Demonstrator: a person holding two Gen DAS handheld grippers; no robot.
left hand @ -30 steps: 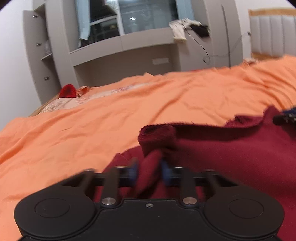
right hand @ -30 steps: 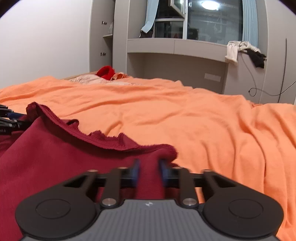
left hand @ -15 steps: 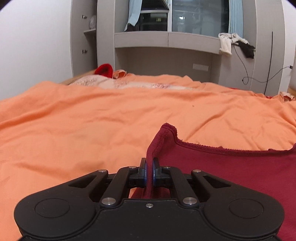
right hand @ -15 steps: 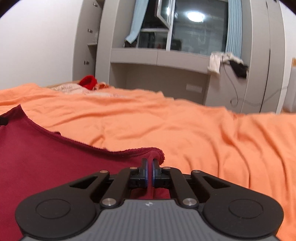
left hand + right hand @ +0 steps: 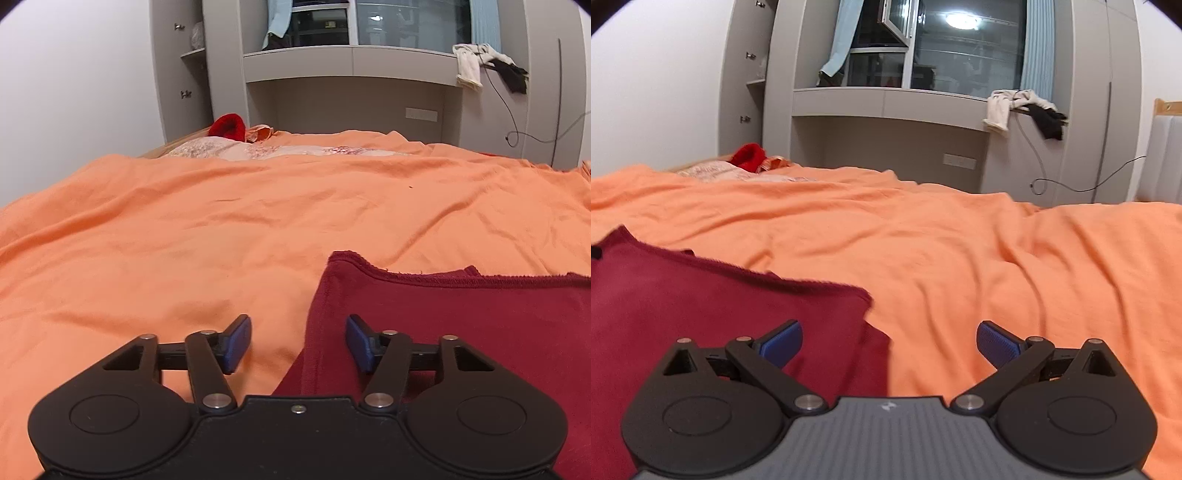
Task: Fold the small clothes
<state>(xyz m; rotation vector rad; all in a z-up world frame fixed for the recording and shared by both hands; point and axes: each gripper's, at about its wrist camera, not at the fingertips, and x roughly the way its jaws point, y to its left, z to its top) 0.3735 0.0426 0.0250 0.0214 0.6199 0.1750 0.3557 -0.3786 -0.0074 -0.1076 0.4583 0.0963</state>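
Observation:
A dark red garment lies flat and folded on the orange bed cover. In the left wrist view its left edge runs between my open fingers. My left gripper is open and holds nothing, just above the garment's left edge. In the right wrist view the garment fills the lower left, with its right corner near the middle. My right gripper is wide open and empty, over that right edge.
The orange cover spreads wrinkled across the bed. A bright red item and a patterned pillow lie at the far end. Grey cabinets and a window stand behind. Clothes hang on a ledge.
Both grippers were shut on the garment's edge and carried it forward. Now both have opened and let go, and the garment lies flat on the bed.

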